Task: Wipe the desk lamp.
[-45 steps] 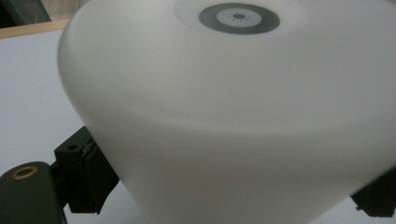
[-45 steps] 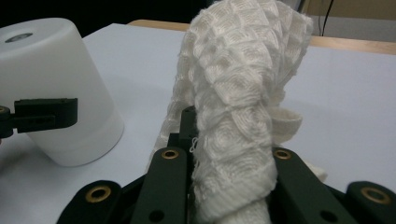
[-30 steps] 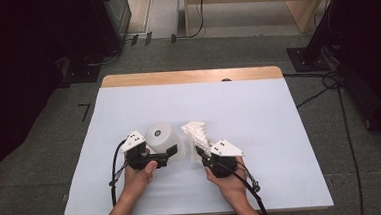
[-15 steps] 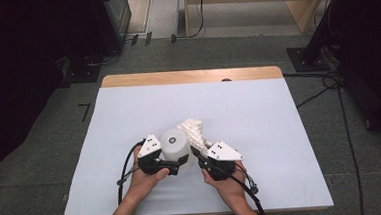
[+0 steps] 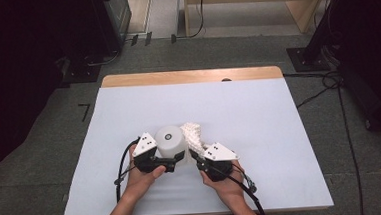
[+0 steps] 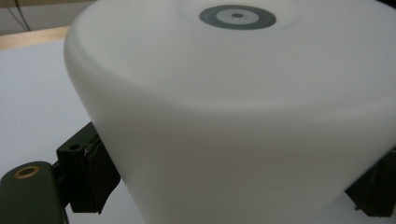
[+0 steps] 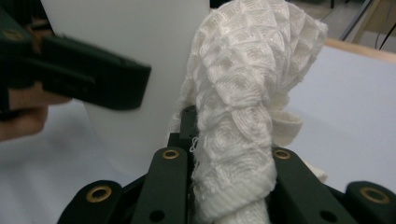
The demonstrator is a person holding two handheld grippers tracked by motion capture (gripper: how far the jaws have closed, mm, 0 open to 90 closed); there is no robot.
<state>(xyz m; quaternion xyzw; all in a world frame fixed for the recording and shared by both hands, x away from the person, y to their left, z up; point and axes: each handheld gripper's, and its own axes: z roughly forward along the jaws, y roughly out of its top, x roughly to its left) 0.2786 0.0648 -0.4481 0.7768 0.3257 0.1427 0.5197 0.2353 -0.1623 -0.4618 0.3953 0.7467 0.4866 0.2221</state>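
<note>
High view, left to right: left gripper point(image 5: 174, 161) sits near the front edge of the table point(image 5: 259, 113), jaws clamped on the sides of a white cup point(image 5: 171, 141). Cup is upside down, base up, with a grey ring mark on the base. Just right of the cup, touching or nearly so, is a white waffle-knit cloth point(image 5: 192, 135), bunched and standing up out of the right gripper point(image 5: 197, 157), which has it pinched. Both hands are close together, front centre of the white table cover.

Left gripper view: cup point(image 6: 243, 116) sits between the two black jaws, one pad point(image 6: 95, 175) pressed on its left wall, the other at the right edge of the frame.

Right gripper view: cloth point(image 7: 247, 107) is squeezed tight between the jaws and rises in a twisted roll. Left gripper point(image 7: 88, 84) and cup point(image 7: 126, 56) are right beside it at upper left; cloth looks to be brushing the cup wall, can't confirm contact.
</note>
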